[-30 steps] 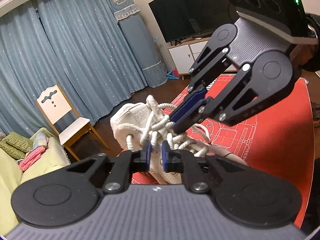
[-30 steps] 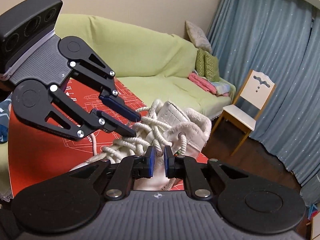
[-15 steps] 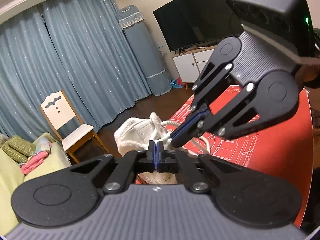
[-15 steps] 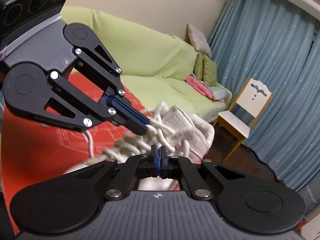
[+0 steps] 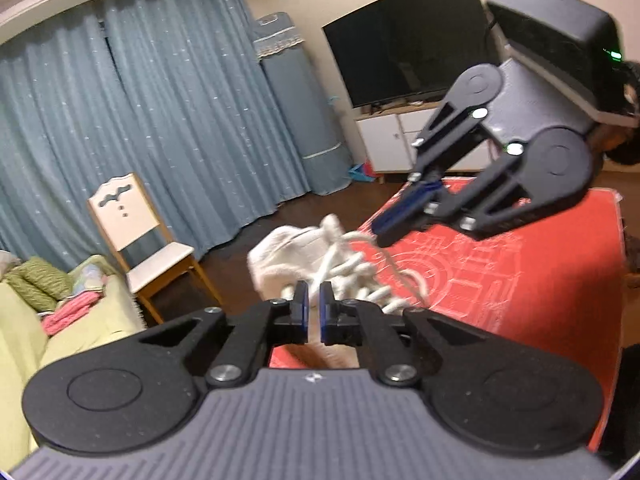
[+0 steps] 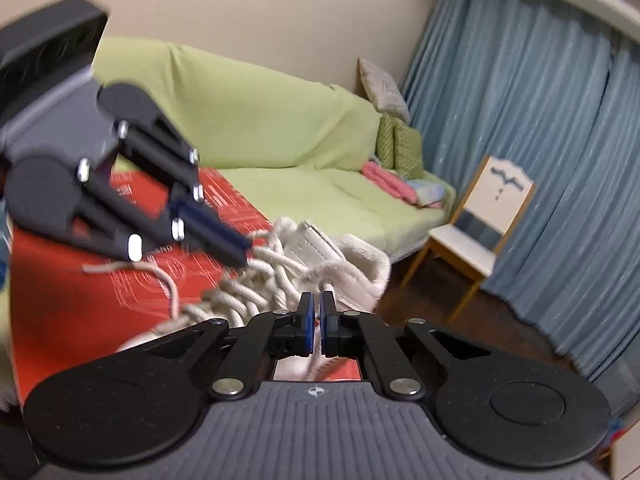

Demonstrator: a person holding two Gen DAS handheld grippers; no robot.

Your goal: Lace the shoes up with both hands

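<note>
Shoe (image 5: 288, 256) and its thick white laces (image 6: 256, 288) lie on the red mat (image 5: 520, 280) covering our tabletop, the shoe's padded collar toward the wooden chair (image 5: 132, 224) and blue curtains (image 5: 160, 120). We hold our left gripper (image 5: 314, 310) low over the near side of the shoe; its blue pads stand a little apart and are opening, and a lace strand runs up from the gap, though we cannot tell whether the pads press on it. Our right gripper (image 6: 316, 322) sits just above the collar, jaws also parting by a narrow slit, with a piece of lace showing in the gap below the pads. In the left view the right gripper (image 5: 380, 236) reaches in from the upper right, its tips just beside a lace running off the shoe; blur hides any contact. One loose lace end trails across the mat.
</note>
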